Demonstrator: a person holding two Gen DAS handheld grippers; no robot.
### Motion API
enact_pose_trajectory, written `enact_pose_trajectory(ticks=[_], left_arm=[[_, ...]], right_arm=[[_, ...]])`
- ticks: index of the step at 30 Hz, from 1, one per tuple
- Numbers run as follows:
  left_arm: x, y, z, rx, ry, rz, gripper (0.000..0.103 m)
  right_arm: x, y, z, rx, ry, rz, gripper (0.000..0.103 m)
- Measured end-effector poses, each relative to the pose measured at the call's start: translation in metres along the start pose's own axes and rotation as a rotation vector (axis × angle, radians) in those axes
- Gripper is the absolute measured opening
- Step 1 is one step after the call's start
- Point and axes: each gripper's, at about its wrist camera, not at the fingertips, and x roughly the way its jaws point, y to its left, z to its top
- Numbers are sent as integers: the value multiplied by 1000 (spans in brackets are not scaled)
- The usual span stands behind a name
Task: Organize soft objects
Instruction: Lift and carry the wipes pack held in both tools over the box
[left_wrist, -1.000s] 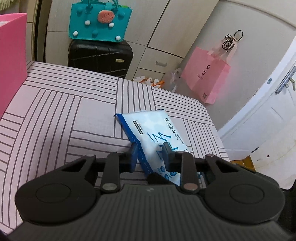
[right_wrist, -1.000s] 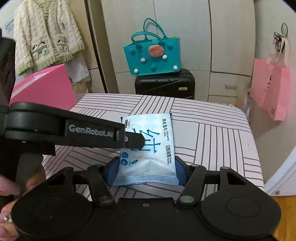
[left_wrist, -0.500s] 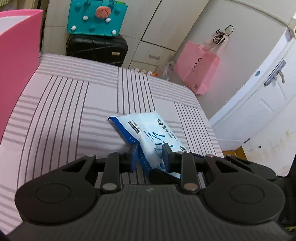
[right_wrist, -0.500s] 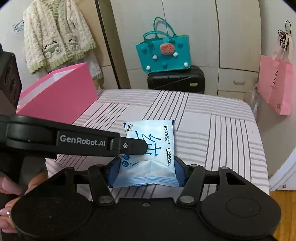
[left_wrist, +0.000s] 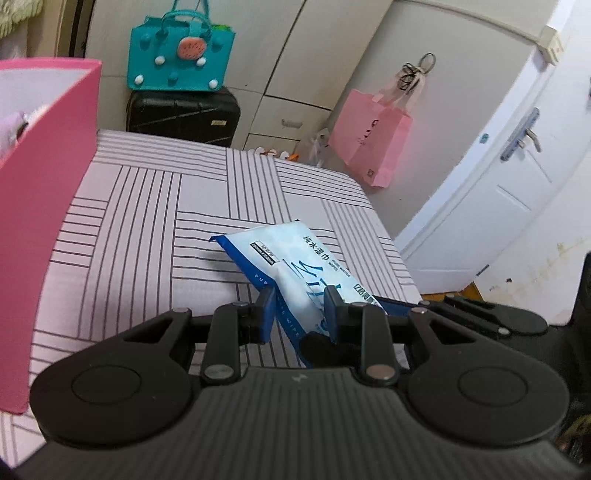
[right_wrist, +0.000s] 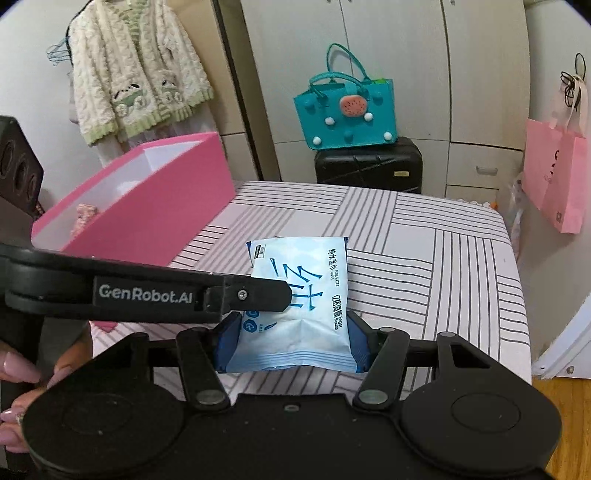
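Blue-white wipes pack (right_wrist: 299, 302) pinched by L gripper (left_wrist: 299, 310) + R gripper (right_wrist: 291, 341), narrow/mid-wide | step: carrying; next: into pink box (right_wrist: 155, 206) upper left

We have lifted the wipes packet (right_wrist: 301, 295) off the striped bed (right_wrist: 461, 266); it now hangs above it. The pink box (right_wrist: 155, 206) fills more of the left, its open inside now visible.
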Motion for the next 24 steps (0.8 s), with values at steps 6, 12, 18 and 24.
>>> enact_pose_trajectory(ticks=[6,12,18,24], left_arm=[[-35,-6,-5,47,-6,-23,27],[-73,-9,-9,83,-46,-26,27],[-112,-11,-11,126,-76,-10,27],[-154,-7,2,160,-127,-1,28]], right_arm=[[-25,17,4,-29,-3,32,65],[-49,41,6,-64,-32,65,65],[-71,68,15,-92,-66,103,64],[-83,100,40,-178,-100,131,64]])
